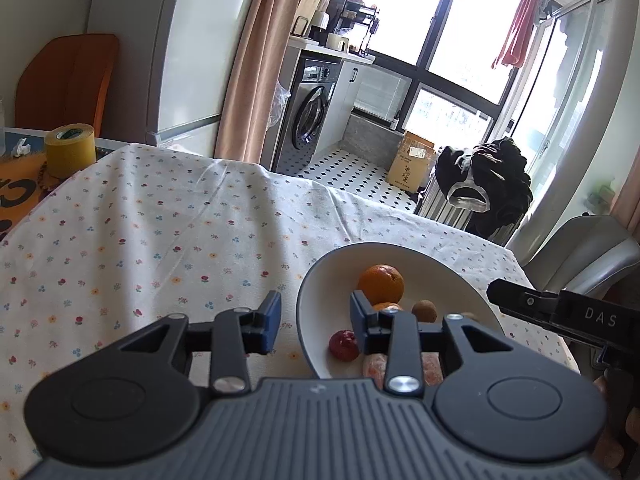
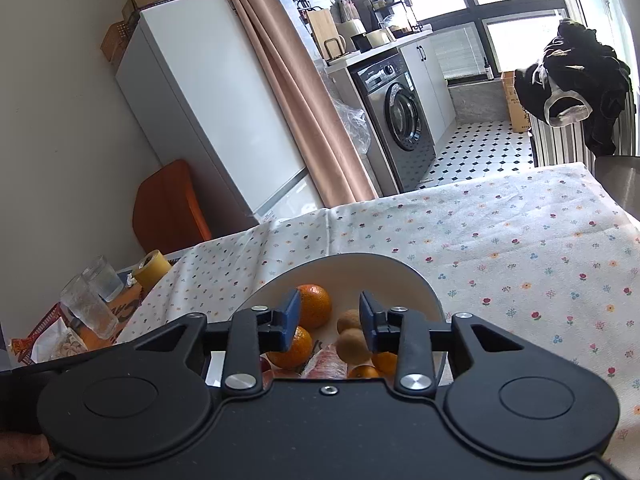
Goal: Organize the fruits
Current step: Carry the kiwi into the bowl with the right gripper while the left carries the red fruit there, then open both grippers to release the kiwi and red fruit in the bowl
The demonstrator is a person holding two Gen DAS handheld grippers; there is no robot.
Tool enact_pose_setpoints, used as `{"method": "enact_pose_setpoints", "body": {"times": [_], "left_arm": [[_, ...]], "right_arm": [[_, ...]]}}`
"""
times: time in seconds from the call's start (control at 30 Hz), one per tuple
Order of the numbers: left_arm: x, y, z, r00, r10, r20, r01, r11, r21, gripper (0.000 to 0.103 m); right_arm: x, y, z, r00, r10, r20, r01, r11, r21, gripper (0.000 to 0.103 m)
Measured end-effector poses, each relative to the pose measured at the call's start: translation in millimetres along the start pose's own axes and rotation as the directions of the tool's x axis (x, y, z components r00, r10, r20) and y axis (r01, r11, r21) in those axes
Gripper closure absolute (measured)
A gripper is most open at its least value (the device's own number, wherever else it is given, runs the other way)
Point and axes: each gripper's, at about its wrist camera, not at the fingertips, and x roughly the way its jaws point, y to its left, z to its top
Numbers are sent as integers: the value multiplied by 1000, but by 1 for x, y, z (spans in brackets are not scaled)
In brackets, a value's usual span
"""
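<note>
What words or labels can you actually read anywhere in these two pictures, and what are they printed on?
"DAS": white letters on the black body of the right gripper, seen from the left wrist view.
Cardboard box by the window: dark printed characters, too small to read.
Yellow tape roll: a green label, blurred.
Orange mat at the table's left edge: large letters cut off, unreadable.
Washing machine: panel markings too small.

Both grippers are showing black bodies — round knuckle discs, silver screws, ribbed top plates — and blue pads (image 1: 273, 320). The right gripper (image 2: 330, 322) is wearing white "DAS" lettering on its side, seen from the left gripper (image 1: 316, 322).
</note>
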Motion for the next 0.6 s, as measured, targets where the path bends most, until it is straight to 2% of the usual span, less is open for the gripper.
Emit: {"method": "enact_pose_setpoints", "body": {"times": [0.1, 0.33, 0.43, 0.6], "left_arm": [[-5, 3, -2, 1000, 7, 7, -7, 1000, -8, 62], [-22, 12, -7, 999, 32, 23, -31, 998, -49, 30], [-32, 13, -9, 998, 45, 32, -43, 998, -48, 24], [-44, 20, -15, 998, 40, 43, -37, 997, -67, 19]], "right_arm": [[-5, 0, -1, 1000, -6, 3, 6, 1000, 4, 68], [-12, 6, -11, 1000, 4, -19, -4, 1000, -1, 63], [-17, 9, -15, 1000, 12, -24, -13, 1000, -12, 58], [-22, 13, -20, 999, -2, -39, 1, 1000, -26, 52]]}}
